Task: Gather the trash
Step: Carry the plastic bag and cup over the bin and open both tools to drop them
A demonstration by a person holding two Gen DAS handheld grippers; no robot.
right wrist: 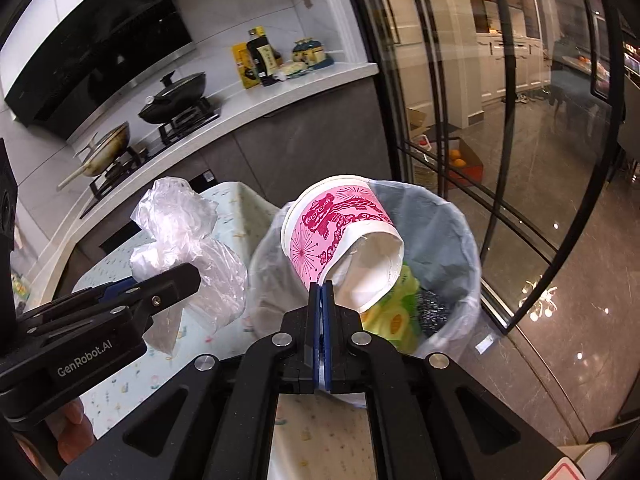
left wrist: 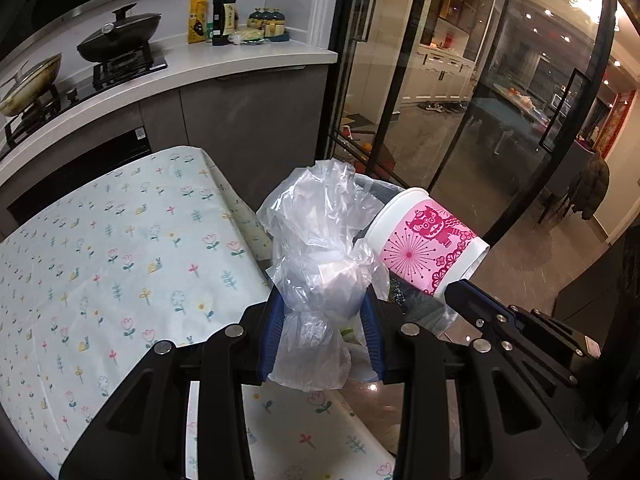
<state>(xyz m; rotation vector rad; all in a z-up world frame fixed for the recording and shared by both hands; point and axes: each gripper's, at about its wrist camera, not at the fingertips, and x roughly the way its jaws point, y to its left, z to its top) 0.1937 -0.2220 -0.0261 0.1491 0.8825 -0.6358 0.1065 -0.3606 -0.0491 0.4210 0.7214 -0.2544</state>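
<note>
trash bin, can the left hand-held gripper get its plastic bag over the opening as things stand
Probably not directly. The left hand-held gripper grips the crumpled plastic bag beside the trash bin, but the pink paper cup in the right hand-held gripper hangs over the opening, between bag and bin.

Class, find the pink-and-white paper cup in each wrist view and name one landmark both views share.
Left wrist view: paper cup right of centre, tilted, beside the plastic bag.
Right wrist view: paper cup at centre, pinched at its base rim, over the bin.
Shared landmark: the lidded black wok on the stove.
</note>
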